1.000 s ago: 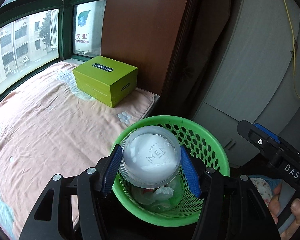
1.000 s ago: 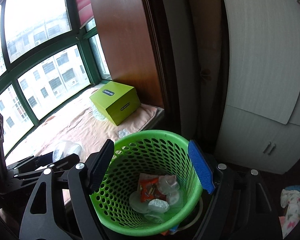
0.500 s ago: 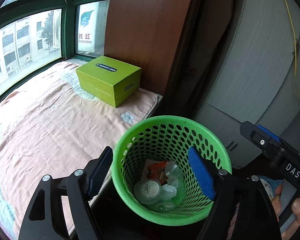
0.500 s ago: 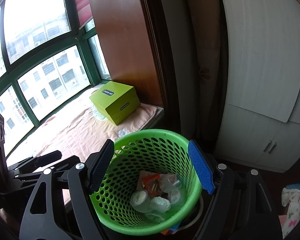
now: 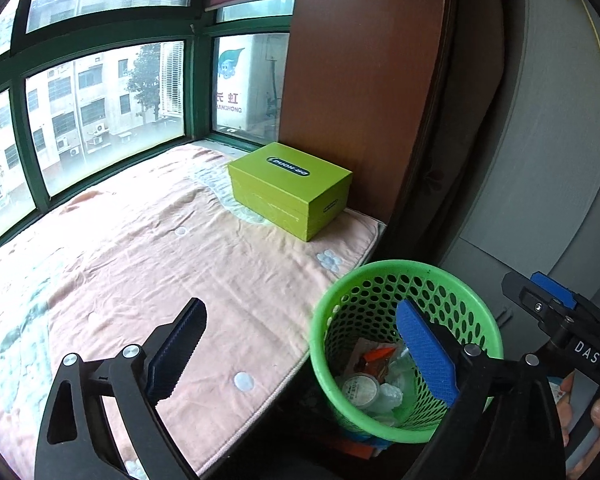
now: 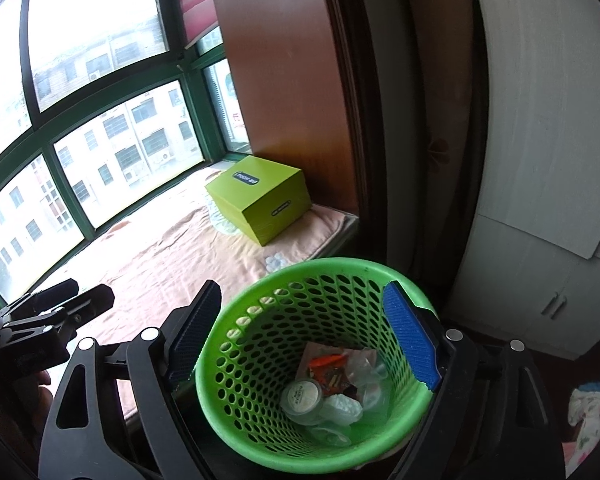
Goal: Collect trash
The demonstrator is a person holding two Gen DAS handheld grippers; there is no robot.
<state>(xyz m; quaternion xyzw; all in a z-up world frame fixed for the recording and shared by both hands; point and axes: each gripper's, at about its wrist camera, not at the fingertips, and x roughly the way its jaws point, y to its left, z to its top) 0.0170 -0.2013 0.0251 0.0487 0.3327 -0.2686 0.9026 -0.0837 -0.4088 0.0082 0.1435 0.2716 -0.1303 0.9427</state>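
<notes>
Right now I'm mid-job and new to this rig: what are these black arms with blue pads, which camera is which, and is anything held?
No robot here: a person carries a two-finger gripper in each hand, each with a fisheye camera looking along its fingers. The left view shows the left gripper, jaws opening and empty, over the pink blanket and beside the green basket. The right view shows the right gripper, its jaws also opening, standing either side of the basket without pressing it. On the blanket sits a green box. The basket holds a round plastic container and wrappers. Nothing is held.
</notes>
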